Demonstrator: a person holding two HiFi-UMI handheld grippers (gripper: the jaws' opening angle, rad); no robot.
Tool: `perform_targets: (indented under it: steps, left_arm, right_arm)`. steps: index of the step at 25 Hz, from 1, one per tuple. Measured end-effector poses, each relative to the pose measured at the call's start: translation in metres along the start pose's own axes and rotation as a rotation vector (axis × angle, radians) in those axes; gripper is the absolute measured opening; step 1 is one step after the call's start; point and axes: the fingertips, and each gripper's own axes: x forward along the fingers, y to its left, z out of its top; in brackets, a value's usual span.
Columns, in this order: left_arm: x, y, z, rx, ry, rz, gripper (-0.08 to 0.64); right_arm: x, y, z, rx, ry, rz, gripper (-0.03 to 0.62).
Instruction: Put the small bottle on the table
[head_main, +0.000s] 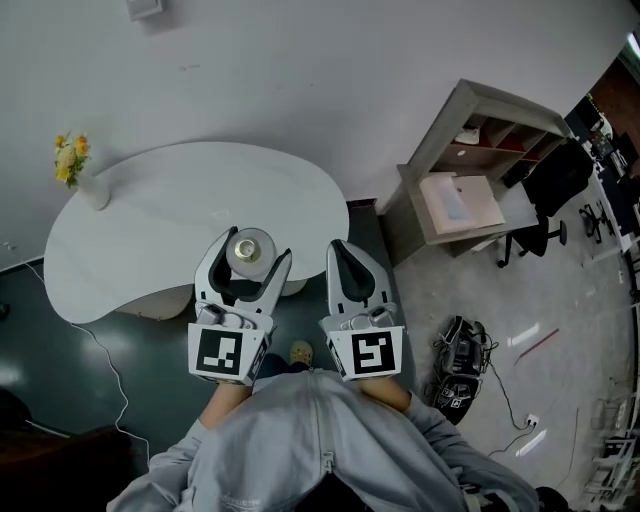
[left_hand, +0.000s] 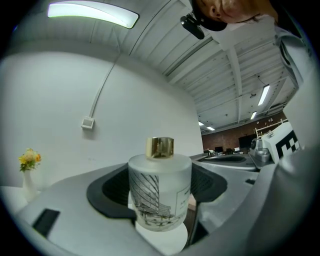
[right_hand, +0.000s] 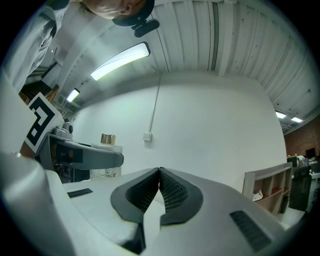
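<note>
- Head view: my left gripper (head_main: 254, 244) held the small bottle (head_main: 249, 252) over the table's (head_main: 140, 230) near edge, probably not yet down.
- Left gripper view: jaws clamped on the upright bottle.
- Right gripper view: my right gripper (right_hand: 159, 172) was closed and empty. Placing and releasing were left.

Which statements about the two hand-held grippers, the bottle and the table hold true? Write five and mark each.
1. The left hand-held gripper grips a frosted glass bottle. True.
2. The right hand-held gripper holds a second bottle. False: its jaws are shut together, with nothing between them.
3. A white vase of yellow flowers stands on the white curved table. True.
4. The bottle's cap is black. False: it is gold.
5. In the head view, the wooden shelf unit stands left of the table. False: it stands to the right.
</note>
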Motion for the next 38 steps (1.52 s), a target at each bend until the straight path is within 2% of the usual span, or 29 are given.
perform_targets:
  steps: [4, 12, 18, 22, 25, 27, 38]
  left_arm:
    - [0.011, 0.002, -0.003, -0.023, 0.009, 0.021, 0.334]
    - [0.039, 0.017, -0.015, 0.005, 0.040, 0.022, 0.334]
    - [0.073, 0.035, -0.012, -0.014, 0.005, 0.006, 0.334]
    - [0.098, 0.053, -0.015, -0.012, 0.002, -0.028, 0.334]
    - [0.119, 0.065, -0.019, -0.009, 0.007, -0.064, 0.334]
    - [0.131, 0.072, -0.023, -0.005, 0.020, -0.089, 0.334]
    - [0.176, 0.098, -0.046, -0.030, 0.035, -0.176, 0.334]
  right_arm:
    - [0.006, -0.011, -0.009, 0.014, 0.013, 0.008, 0.026]
    - [0.033, -0.023, -0.021, 0.025, 0.022, 0.022, 0.026]
    - [0.069, -0.035, -0.026, 0.037, 0.014, -0.002, 0.026]
    - [0.099, -0.040, -0.032, 0.009, 0.012, -0.016, 0.026]
    - [0.121, -0.045, -0.033, 0.036, 0.006, -0.045, 0.026]
    - [0.133, -0.048, -0.037, 0.019, 0.006, -0.056, 0.026]
    - [0.175, -0.054, -0.059, -0.005, 0.023, -0.115, 0.026]
